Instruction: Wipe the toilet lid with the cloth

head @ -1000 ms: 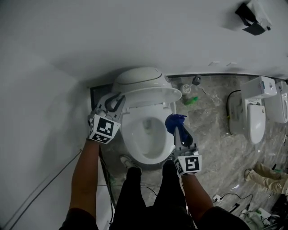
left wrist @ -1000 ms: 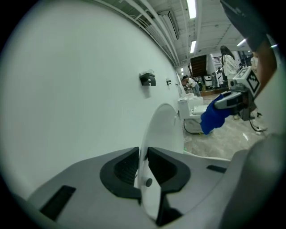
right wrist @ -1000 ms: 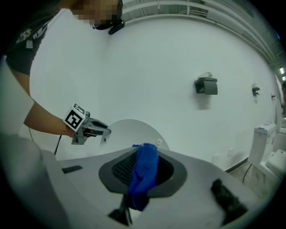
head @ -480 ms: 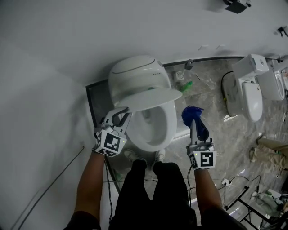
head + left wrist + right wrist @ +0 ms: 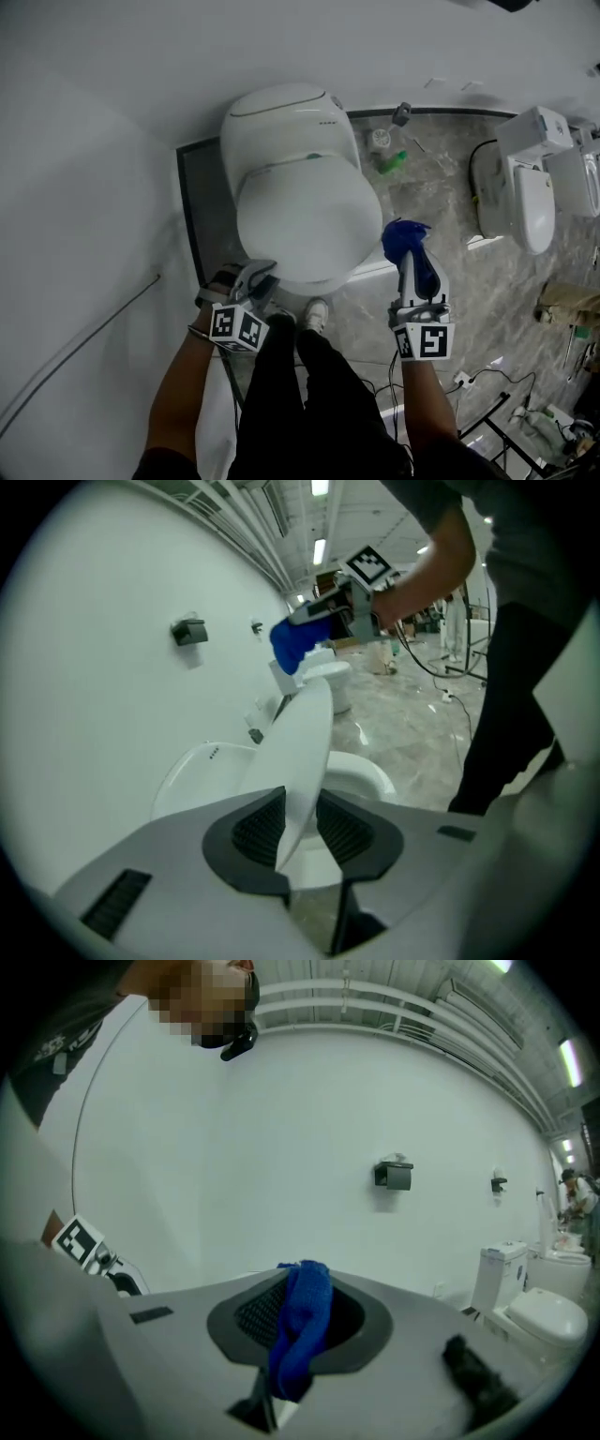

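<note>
The left claw (image 5: 259, 278) has its two jaws opening, with the thin front edge of the toilet lid (image 5: 305, 220) standing between the pads. A gap shows on one side, so it is not pinching the lid. It sits at the lower left rim of the lid, in the middle of the head view. The right claw (image 5: 300, 1314) is clamped on the one blue cloth (image 5: 404, 236), which bunches out of its tips. It hangs in the air just right of the lid, not touching it.

The lid lies down flat over the bowl, in front of the rounded white tank (image 5: 286, 122). Two more toilets (image 5: 530, 202) stand side by side at the right edge of the frame, well apart from this one. One green bottle (image 5: 395, 161) lies on the grey marbled floor (image 5: 450, 291) beside the tank. Two black trouser legs (image 5: 319, 394) and one pale shoe (image 5: 315, 314) show at the lower centre.
</note>
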A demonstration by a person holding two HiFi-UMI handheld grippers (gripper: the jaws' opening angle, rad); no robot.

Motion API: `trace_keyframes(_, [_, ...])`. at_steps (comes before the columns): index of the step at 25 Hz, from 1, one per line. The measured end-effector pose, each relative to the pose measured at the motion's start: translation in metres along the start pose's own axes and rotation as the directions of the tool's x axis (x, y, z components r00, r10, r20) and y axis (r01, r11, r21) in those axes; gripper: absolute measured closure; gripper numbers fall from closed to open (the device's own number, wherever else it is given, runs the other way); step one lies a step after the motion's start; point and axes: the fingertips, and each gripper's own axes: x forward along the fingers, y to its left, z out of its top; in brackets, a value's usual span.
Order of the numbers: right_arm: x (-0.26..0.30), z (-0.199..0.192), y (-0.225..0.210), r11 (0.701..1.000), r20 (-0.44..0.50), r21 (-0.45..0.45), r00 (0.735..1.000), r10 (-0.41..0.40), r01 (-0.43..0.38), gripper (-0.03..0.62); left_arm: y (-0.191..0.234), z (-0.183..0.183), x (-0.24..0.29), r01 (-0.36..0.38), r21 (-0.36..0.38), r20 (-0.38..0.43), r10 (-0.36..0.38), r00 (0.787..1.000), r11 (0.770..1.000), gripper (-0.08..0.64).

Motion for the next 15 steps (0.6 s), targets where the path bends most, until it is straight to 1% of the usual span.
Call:
trace_keyframes(3, [-0.002,-0.011,0.004,0.999,0.000,0.023,1.000,0.027,-0.027,0.534,-0.043,-0.019,0.019,0.061,0.026,-0.067,-0.059,0.996,0.998,0.430])
trace_keyframes(6, [-0.001,-0.029,0.018,0.997,-0.002,0.032,0.997,0.074,-0.074,0.534,-0.078,-0.040,0.039,0.107,0.012,-0.113,-0.105,0.988,0.994,0.410])
trace_keyframes(9, [0.000,-0.046,0.039,0.990,-0.019,0.025,0.991,0.136,-0.135,0.534,-0.111,-0.057,0.058,0.155,-0.009,-0.166,-0.154,0.974,0.988,0.398])
trace_keyframes(13, [0.010,-0.069,0.067,0.978,-0.041,0.010,0.977,0.210,-0.210,0.534,-0.135,-0.079,0.083,0.193,-0.012,-0.224,-0.190,0.956,0.981,0.387])
trace_keyframes(15, [0.018,-0.083,0.084,0.970,-0.048,-0.009,0.969,0.243,-0.244,0.534,-0.146,-0.089,0.095,0.216,-0.040,-0.234,-0.219,0.947,0.976,0.382])
